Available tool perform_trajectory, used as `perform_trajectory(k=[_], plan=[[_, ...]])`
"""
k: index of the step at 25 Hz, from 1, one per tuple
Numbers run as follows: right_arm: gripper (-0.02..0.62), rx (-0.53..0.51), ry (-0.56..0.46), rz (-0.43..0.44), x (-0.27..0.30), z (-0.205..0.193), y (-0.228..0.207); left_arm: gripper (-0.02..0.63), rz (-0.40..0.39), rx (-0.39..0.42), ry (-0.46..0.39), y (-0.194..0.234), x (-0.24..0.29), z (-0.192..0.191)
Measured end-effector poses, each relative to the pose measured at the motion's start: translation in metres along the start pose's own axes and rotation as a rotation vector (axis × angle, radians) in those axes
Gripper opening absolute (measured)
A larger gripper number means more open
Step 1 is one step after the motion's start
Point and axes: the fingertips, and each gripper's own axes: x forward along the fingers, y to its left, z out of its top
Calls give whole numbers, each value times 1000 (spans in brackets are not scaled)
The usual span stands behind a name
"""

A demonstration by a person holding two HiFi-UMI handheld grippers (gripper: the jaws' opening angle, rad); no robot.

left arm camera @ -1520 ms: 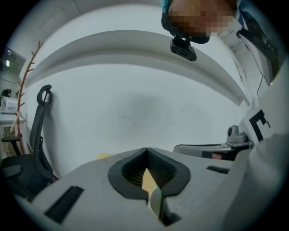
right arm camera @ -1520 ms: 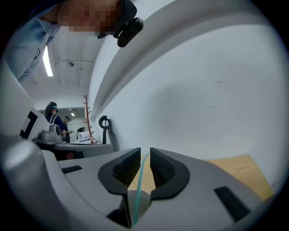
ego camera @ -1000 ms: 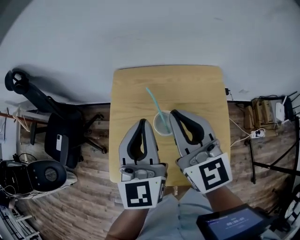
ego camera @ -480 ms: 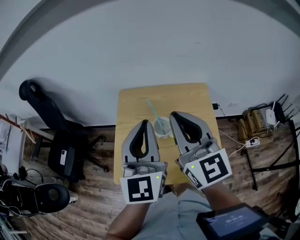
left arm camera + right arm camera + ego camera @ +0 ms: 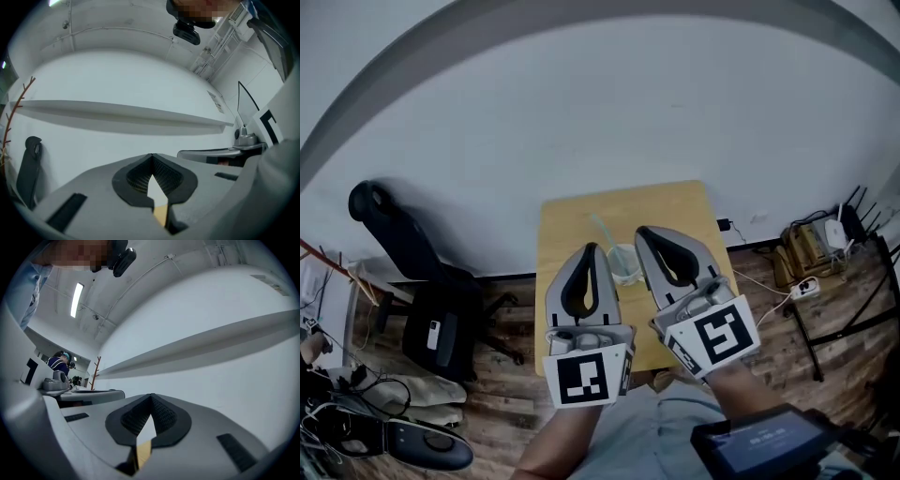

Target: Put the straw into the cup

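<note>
Two tools, left tool point(image 5: 589, 248) and right tool point(image 5: 645, 232), jaws pressed together on nothing. Teal straw point(image 5: 600, 228) leans out of clear cup point(image 5: 624, 264), mid-frame on wooden bench point(image 5: 570, 217), between the tools. Task looks done; nothing apparently left.

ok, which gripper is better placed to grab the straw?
Left, probably: the straw leans from the cup toward the left gripper; the right gripper is on the cup's other side. Both jaws shut, empty.
</note>
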Motion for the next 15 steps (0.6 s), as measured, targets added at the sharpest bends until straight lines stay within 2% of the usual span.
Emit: perform_trajectory(k=[15], plan=[[-2,5,-18,2,-2,6,-3,-2,-4,13,-6,-5,2,6]])
